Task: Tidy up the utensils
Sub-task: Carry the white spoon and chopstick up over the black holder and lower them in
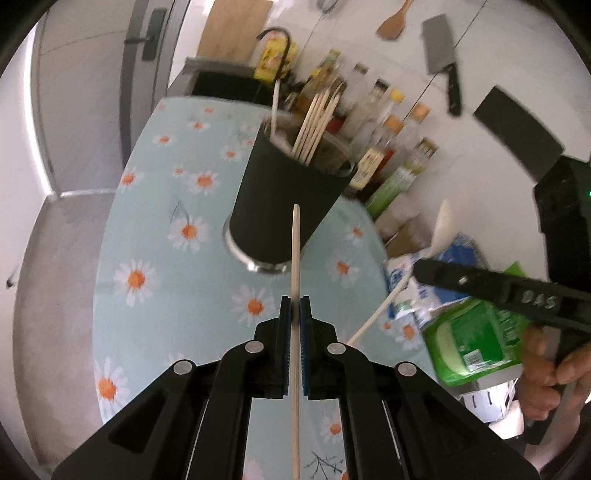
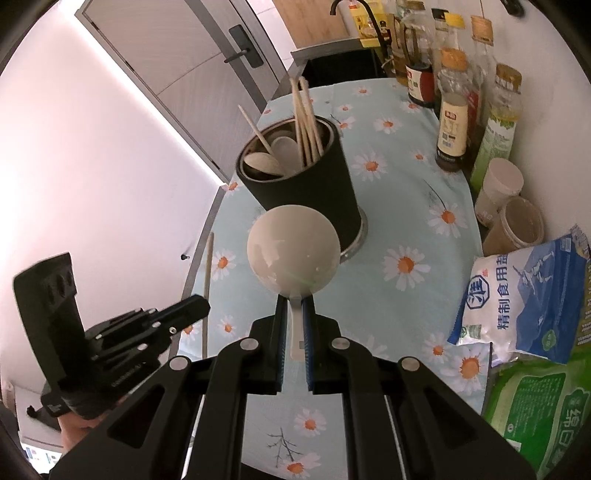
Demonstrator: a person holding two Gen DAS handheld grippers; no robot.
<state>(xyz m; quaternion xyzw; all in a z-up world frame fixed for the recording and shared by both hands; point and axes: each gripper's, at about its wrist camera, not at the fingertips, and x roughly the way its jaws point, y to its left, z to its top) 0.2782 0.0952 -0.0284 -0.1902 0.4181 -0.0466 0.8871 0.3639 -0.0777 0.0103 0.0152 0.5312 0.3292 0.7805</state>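
Salt bag (image 2: 517,295): 精制食用盐 (blue print).

Black holder (image 2: 306,184), white spoon (image 2: 293,254), pale-blue daisy-print tablecloth (image 2: 406,266)

A pale blue tablecloth (image 2: 402,206) printed with orange-centred daisies covers the counter, and a dark sink (image 2: 332,64) with a black curved faucet (image 2: 364,14) lies at its far end. Bottles (image 2: 456,110) line the white wall (image 1: 491,51), where a cleaver (image 1: 441,61) hangs. A grey door (image 2: 192,48) with a black handle (image 2: 243,46) stands beyond, beside a bright light strip (image 2: 155,110).
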